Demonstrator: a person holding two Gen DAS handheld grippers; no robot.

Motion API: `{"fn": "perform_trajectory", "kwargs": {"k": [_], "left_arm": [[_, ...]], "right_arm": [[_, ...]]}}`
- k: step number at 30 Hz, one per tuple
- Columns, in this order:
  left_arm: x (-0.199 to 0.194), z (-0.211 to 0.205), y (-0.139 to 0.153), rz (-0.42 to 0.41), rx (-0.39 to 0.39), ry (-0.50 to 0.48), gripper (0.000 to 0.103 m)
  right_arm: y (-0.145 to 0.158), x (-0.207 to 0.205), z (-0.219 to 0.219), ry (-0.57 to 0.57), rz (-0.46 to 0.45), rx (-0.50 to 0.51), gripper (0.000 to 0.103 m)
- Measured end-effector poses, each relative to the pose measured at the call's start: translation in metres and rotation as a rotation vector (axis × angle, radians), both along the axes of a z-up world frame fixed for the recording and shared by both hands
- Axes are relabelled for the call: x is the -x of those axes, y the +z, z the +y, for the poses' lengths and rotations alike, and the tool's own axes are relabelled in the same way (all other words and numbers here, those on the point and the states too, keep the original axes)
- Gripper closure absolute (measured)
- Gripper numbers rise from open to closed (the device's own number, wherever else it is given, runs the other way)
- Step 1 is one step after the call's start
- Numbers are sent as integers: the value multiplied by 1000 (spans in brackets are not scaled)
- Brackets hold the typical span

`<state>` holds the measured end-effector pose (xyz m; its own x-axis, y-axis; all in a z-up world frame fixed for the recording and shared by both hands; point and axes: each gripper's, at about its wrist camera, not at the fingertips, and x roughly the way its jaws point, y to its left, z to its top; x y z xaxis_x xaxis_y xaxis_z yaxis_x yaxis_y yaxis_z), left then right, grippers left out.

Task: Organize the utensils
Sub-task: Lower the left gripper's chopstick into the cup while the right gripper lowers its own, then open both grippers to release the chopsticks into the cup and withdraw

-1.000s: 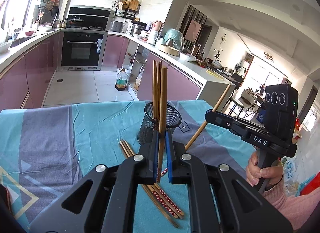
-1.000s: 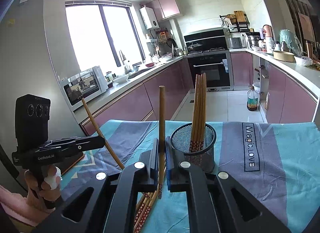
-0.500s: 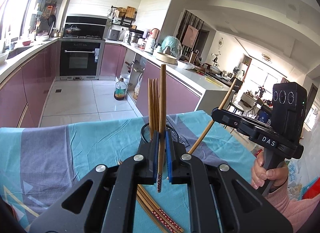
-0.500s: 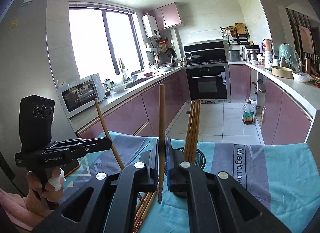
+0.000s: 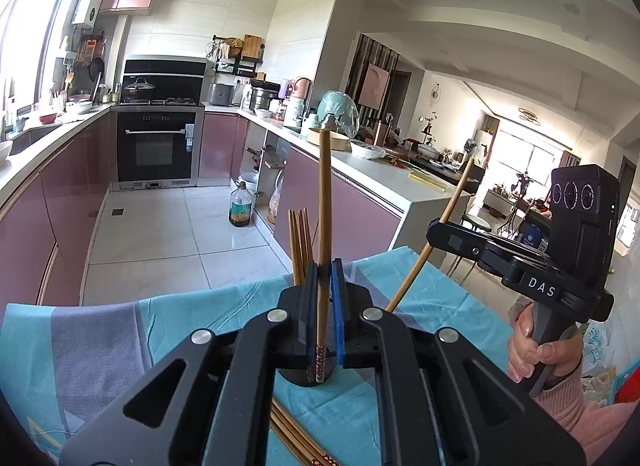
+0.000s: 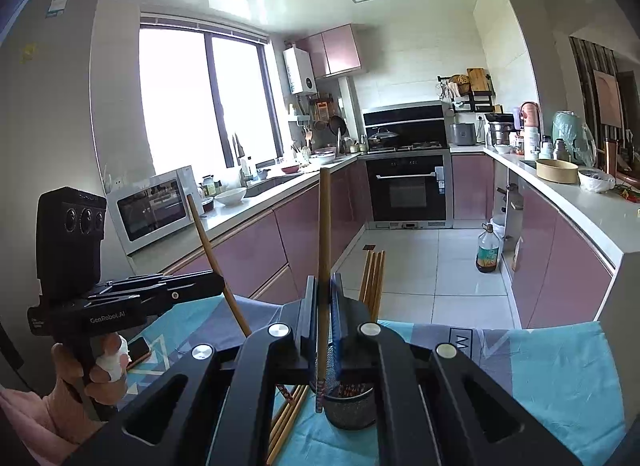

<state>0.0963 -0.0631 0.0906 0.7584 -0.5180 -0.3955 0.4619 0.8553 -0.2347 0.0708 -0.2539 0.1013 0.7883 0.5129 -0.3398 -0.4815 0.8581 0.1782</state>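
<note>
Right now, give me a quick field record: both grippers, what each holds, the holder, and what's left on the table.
left gripper: shut on a chopstick, upright
right gripper: shut on a chopstick, upright
mesh holder: on the blue tablecloth, several chopsticks standing in it
loose chopsticks: lying on the cloth beside the holder
</note>
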Motion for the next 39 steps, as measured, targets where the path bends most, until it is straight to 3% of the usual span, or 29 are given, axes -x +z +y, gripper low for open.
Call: {"fn": "perform_trajectory", "kwargs": {"k": [11, 19, 32, 39], "left_arm": [[-7, -8, 17, -43, 7, 2, 96], [-10, -16, 8, -54, -42, 34, 96], [-23, -26, -41, 89, -104, -15, 96], [-37, -28, -50, 161, -130, -44, 96]], "right_arm": [[13, -14, -2, -25, -31, 5, 98], [0, -29, 5, -51, -7, 43, 98], [-32, -51, 14, -69, 99, 97, 98], [-49, -69, 21, -44, 206, 135, 98]]}}
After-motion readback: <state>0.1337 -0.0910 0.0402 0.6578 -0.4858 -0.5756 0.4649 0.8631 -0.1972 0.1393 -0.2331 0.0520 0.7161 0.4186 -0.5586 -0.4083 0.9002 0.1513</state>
